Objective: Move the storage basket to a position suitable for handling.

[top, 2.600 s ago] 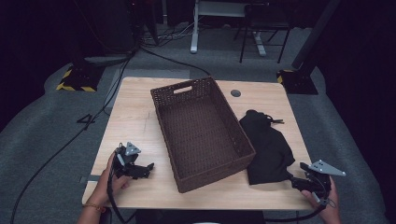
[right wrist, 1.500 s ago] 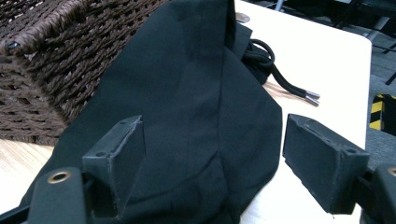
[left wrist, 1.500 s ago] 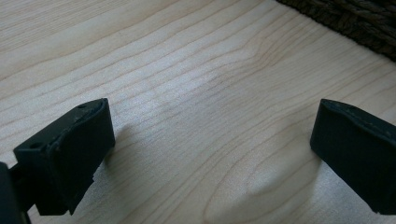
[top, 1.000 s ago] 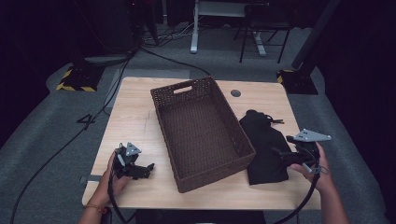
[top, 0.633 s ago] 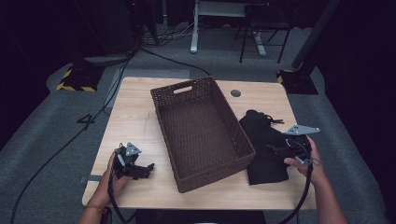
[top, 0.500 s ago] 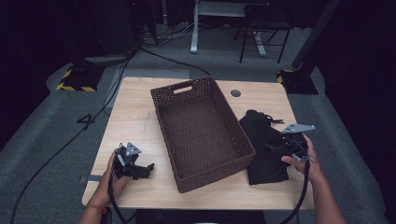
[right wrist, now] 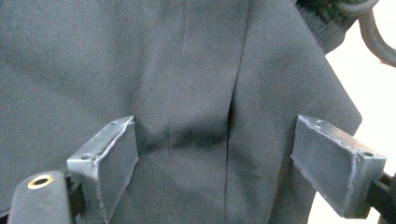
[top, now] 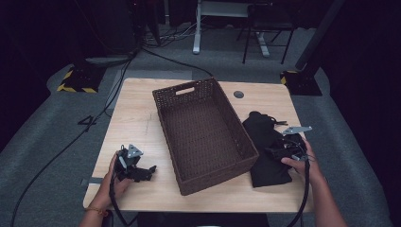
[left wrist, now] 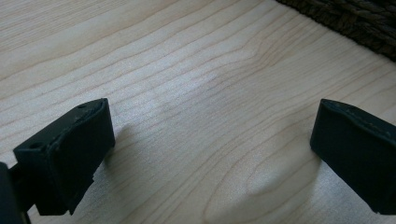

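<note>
A: What moved?
B: The right gripper [top: 278, 152] came in from the counter's [top: 137, 123] near right corner onto the black garment [top: 265, 142]; the left gripper [top: 144, 171] kept its place.
A: Fingers?
B: Both pairs spread, pinching nothing; the right pair has just widened.
A: The garment?
B: Right of the wicker basket [top: 236, 137], touching it.
</note>
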Motion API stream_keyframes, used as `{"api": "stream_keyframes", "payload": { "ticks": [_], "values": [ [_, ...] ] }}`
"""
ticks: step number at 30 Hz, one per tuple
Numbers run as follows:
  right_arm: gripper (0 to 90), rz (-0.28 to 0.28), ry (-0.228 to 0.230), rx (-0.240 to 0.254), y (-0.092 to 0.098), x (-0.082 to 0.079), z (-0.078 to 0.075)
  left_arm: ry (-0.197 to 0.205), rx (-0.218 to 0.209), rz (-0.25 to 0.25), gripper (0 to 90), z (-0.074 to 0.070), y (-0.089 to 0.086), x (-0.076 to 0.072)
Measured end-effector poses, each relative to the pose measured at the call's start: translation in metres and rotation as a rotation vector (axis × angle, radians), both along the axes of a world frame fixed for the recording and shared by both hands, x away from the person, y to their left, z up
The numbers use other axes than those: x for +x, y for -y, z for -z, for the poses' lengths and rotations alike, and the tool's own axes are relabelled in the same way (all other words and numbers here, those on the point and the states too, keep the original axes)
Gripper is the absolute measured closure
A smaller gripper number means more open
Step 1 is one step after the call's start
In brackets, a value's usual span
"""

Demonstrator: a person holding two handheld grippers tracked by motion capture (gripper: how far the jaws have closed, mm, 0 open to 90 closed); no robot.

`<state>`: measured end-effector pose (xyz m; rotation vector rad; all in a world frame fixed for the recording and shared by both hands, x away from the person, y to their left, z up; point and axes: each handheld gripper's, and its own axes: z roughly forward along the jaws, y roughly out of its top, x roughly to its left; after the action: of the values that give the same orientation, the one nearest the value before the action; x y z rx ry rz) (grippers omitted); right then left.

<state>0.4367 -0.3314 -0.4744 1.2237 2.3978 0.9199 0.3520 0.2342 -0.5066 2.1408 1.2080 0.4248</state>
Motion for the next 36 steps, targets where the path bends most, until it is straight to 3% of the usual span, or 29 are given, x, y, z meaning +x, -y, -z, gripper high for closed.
{"api": "stream_keyframes", "payload": {
  "ticks": [11,15,19,22,25,27,28,30,36],
  "values": [
    [15.1,-0.034,-0.061,0.061,0.007,0.005,0.012,0.002,0.005,0.006,0.0,0.000,0.002,0.000],
    [11.7,-0.034,-0.037,0.027,0.004,0.004,0.011,0.000,0.003,0.011,0.0,0.000,0.004,-0.002],
    [8.6,-0.009,-0.054,0.006,0.004,0.005,0.009,-0.001,0.011,0.035,0.1,-0.001,0.008,-0.006],
    [18.2,-0.004,-0.032,-0.028,0.005,0.003,-0.002,0.000,0.010,0.041,0.3,-0.001,0.009,-0.007],
    [11.2,0.038,-0.048,-0.049,0.009,0.005,-0.001,0.003,0.014,0.049,0.3,-0.001,0.011,-0.007],
    [0.5,0.085,-0.084,-0.022,0.015,0.011,0.007,0.004,0.010,0.060,0.3,-0.001,0.012,-0.008],
    [0.5,0.085,-0.084,-0.022,0.015,0.011,0.007,0.002,0.014,0.068,0.3,-0.001,0.012,-0.008],
    [0.3,0.087,-0.135,0.030,0.019,0.014,0.014,0.004,0.016,0.081,0.3,-0.001,0.014,-0.009],
    [0.7,0.050,-0.127,0.010,0.015,0.014,0.014,-0.003,0.023,0.138,3.5,-0.003,0.018,-0.014]
  ]
}}
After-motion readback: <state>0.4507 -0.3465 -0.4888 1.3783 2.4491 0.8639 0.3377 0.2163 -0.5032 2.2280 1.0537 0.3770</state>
